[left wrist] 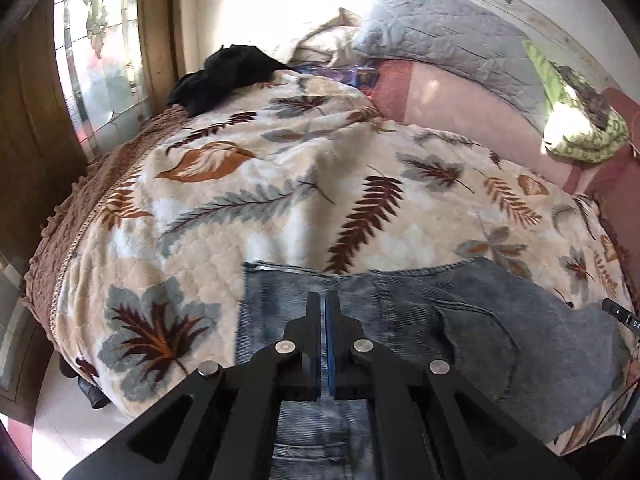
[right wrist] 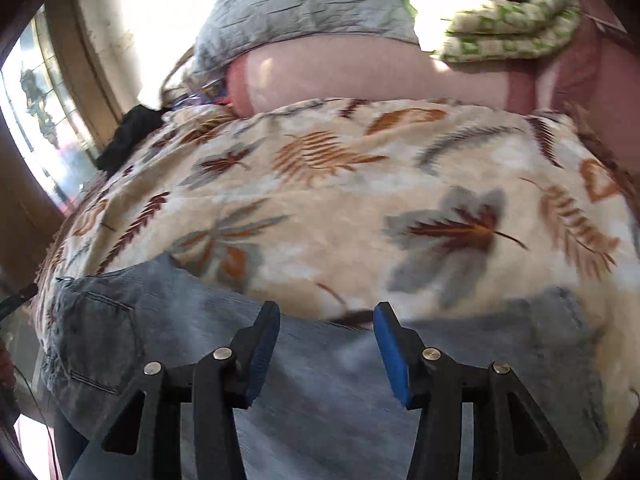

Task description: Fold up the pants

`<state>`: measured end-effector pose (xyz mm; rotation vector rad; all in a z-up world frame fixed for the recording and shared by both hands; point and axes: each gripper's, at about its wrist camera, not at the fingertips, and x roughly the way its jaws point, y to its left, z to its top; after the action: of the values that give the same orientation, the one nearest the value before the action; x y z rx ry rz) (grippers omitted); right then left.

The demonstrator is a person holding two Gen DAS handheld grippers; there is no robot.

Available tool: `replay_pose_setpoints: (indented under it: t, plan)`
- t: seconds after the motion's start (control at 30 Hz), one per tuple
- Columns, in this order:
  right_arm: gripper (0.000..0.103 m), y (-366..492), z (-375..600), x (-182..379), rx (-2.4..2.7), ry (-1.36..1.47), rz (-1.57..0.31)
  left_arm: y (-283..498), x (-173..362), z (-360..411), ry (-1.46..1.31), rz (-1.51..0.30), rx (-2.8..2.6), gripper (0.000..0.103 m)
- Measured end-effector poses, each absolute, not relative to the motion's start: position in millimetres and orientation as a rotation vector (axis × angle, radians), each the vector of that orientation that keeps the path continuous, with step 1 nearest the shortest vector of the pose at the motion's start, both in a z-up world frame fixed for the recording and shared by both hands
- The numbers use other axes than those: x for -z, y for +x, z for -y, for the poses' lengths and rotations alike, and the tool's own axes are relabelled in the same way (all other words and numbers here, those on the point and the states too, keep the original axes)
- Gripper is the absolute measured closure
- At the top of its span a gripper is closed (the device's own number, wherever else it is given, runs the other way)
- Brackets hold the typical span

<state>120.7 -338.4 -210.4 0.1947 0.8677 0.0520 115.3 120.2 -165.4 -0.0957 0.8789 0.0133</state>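
Left gripper (left wrist: 324, 300): jaws pressed together, nothing seen pinched, above blue jeans (left wrist: 500, 328) laid on the leaf-patterned blanket (left wrist: 280, 184). Right gripper (right wrist: 326, 312): jaws spread, empty, over the jeans' far edge.

Left gripper (left wrist: 324, 300) closed over jeans (left wrist: 460, 328) on bed.
Jaws together, nothing visibly pinched; denim spreads beneath and right of the claw, back pocket to its right. Leaf-print blanket (left wrist: 280, 168) ahead; black garment (left wrist: 228, 72) far ahead-left, grey pillow (left wrist: 448, 32) far ahead-right.
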Motion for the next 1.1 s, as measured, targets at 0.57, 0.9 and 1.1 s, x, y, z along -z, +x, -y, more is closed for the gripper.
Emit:
replay_pose_setpoints:
  t: [0.57, 0.9, 1.1]
  plan:
    - [0.051, -15.7, 530.6, 250.9, 0.214, 0.874, -0.802, 87.7, 227.2, 27.6, 0.121, -1.089, 0.236, 0.102]
    - [0.089, -28.1, 522.4, 230.9, 0.307, 0.775, -0.713, 91.7, 234.9, 26.6, 0.169, -1.097, 0.231, 0.101]
    - [0.085, -39.5, 524.3, 251.1, 0.326, 0.764, -0.850, 95.2, 235.1, 24.2, 0.147, -1.111, 0.233, 0.101]
